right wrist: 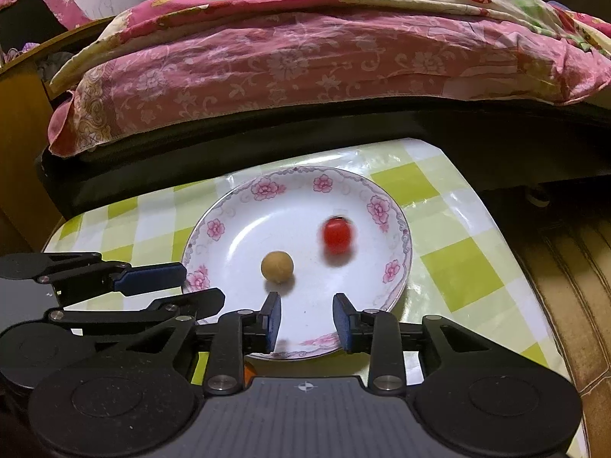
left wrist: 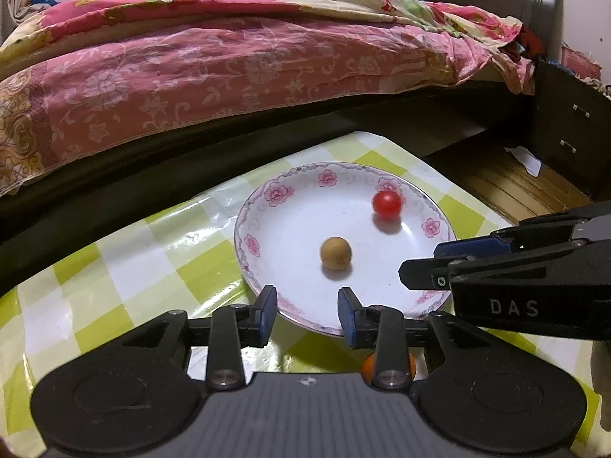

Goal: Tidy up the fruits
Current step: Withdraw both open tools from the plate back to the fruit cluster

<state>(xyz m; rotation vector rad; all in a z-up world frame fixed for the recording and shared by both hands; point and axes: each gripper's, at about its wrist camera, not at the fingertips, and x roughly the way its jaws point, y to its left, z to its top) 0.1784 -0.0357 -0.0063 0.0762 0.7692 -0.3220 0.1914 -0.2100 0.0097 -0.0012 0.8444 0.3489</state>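
Resting on the flowered plate (right wrist: 397, 229) are a tan fruit (right wrist: 277, 265) and a blurred red fruit (right wrist: 337, 235), both grippers (left wrist: 307, 315) (right wrist: 306, 318) spread and empty, an orange fruit (left wrist: 410, 362) remaining outside its near rim.

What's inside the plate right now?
The plate holds a tan round fruit and a red one, apart. Its near rim is covered by the right gripper, which holds nothing.
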